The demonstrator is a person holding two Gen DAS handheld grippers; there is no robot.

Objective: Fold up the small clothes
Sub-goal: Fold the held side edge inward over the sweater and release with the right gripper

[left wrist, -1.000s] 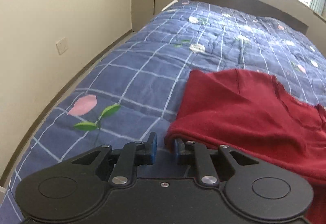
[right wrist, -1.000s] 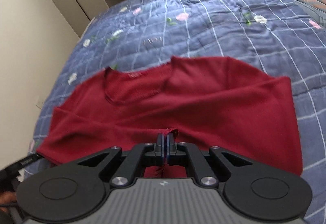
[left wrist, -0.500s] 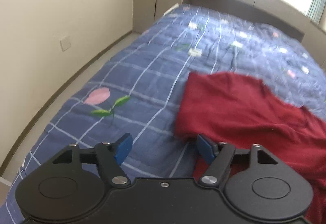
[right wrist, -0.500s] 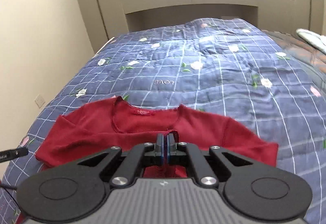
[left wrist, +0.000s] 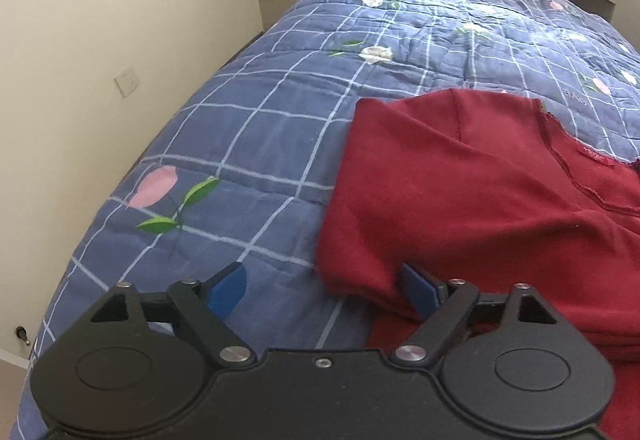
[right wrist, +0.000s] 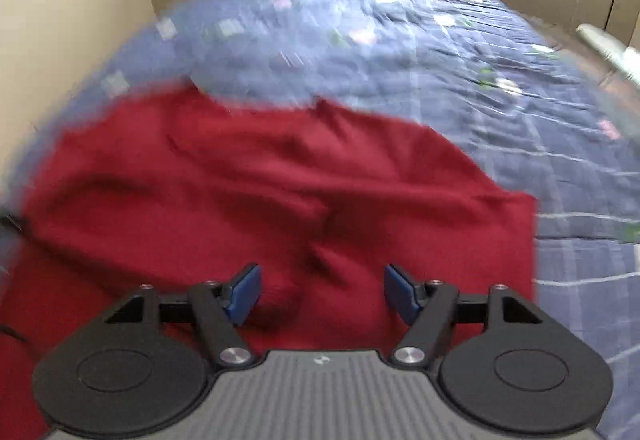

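Red knit, a small top, lay folded over on the blue checked quilt of the bed, near its left edge by the wall, as I let it go with both hands. My left tool stood wide, its jaws having just opened; the top's near left corner lay between the pads, and one blue pad sat tucked against the folded edge without pinching it. My right tool had likewise just spread its jaws and hung over a rumpled hump of cloth, gripping nothing.

By my judgement the fold was laid and the release was the step in hand. Done well, it called for drawing both tools straight back and clear, so no pad snagged the hem and dragged the layers askew, then smoothing the creases before the next fold.

Much of the right view was smeared by motion, so the neckline and far edge were hard to read there. In the left view, the top's right side ran out of frame, and the tool's body hid the near hem.
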